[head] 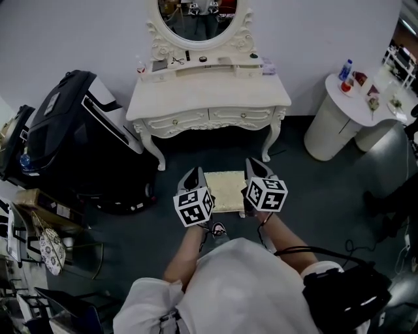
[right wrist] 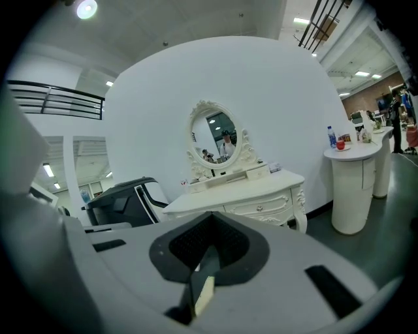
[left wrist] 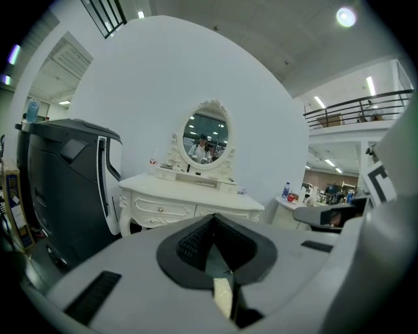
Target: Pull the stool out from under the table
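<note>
The stool (head: 226,190), with a square cream cushion, stands on the dark floor in front of the white dressing table (head: 209,98), clear of its legs. My left gripper (head: 196,177) is shut on the stool's left edge and my right gripper (head: 255,167) is shut on its right edge. In the left gripper view the jaws of the left gripper (left wrist: 213,225) meet, with a cream strip of the stool (left wrist: 223,295) in the slit. The right gripper view shows the right gripper (right wrist: 210,225) the same, with a cream strip of the stool (right wrist: 204,295). The stool's legs are hidden.
A large black machine (head: 72,137) stands left of the dressing table. An oval mirror (head: 198,16) tops the table, with small items on its shelf. A round white side table (head: 339,121) with bottles is at the right. Cables (head: 353,251) trail on the floor.
</note>
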Available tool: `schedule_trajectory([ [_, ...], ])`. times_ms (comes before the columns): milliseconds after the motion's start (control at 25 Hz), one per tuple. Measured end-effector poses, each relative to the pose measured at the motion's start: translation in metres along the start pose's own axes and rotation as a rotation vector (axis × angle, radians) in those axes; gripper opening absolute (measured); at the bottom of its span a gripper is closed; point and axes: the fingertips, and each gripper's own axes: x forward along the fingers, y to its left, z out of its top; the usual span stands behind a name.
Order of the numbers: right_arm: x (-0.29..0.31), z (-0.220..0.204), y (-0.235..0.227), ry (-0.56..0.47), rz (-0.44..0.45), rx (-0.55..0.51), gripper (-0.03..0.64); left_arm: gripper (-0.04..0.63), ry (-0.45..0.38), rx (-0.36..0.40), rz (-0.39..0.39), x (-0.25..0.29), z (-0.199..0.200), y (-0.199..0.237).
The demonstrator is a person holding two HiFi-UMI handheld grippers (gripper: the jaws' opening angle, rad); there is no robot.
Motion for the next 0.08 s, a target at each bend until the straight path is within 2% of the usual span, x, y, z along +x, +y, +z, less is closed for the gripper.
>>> schedule_trajectory([
  [80, -0.0019, 0.0008, 0.0014, -0.001, 0.006, -0.004, -0.001, 0.011, -0.005, -0.001, 0.001, -0.0018, 0.0014, -0.0011],
])
